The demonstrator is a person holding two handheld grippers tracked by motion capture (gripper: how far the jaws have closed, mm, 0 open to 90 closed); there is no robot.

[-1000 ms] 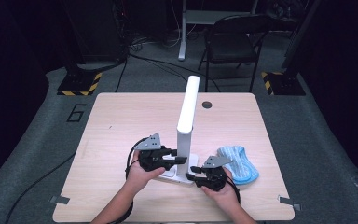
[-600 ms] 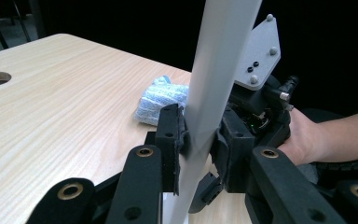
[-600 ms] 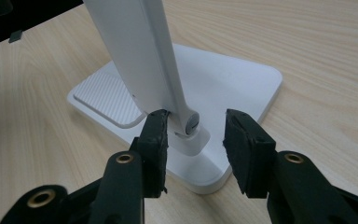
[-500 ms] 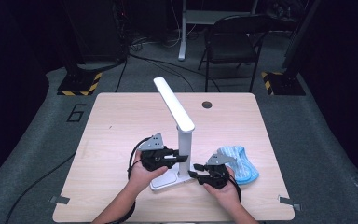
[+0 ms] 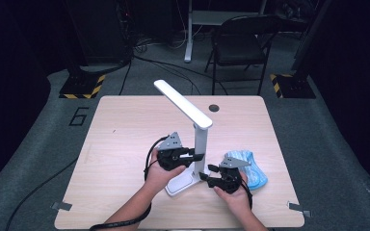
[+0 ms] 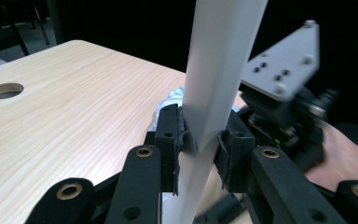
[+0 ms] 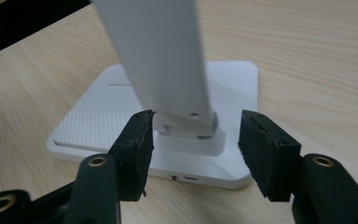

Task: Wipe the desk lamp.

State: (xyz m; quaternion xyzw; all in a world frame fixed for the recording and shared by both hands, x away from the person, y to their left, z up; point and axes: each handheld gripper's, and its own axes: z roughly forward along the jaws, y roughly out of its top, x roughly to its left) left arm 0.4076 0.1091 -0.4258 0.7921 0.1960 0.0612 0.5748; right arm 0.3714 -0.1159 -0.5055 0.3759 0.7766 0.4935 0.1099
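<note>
A white desk lamp stands near the table's front, with its flat base [image 5: 178, 185], upright post [image 5: 201, 144] and long head [image 5: 180, 102] slanting up toward the back left. My left gripper [image 5: 196, 157] is shut on the post [image 6: 219, 70], one pad [image 6: 170, 135] pressed on each side. My right gripper [image 5: 205, 176] sits low at the post's foot. Its jaws have just been opening and now stand open around the hinge [image 7: 191, 126] over the base [image 7: 235, 88], with the right pad [image 7: 263, 149] well off it.
A pile of light blue cloth [image 5: 251, 169] lies right of the lamp, just behind my right hand. A round cable hole [image 5: 213, 108] is near the table's far edge. A black chair [image 5: 241, 45] stands beyond the table.
The lamp's head has swung from straight upright above the post down to a slant toward the back left. My left gripper has shifted slightly right at the post. The right jaws have widened.
</note>
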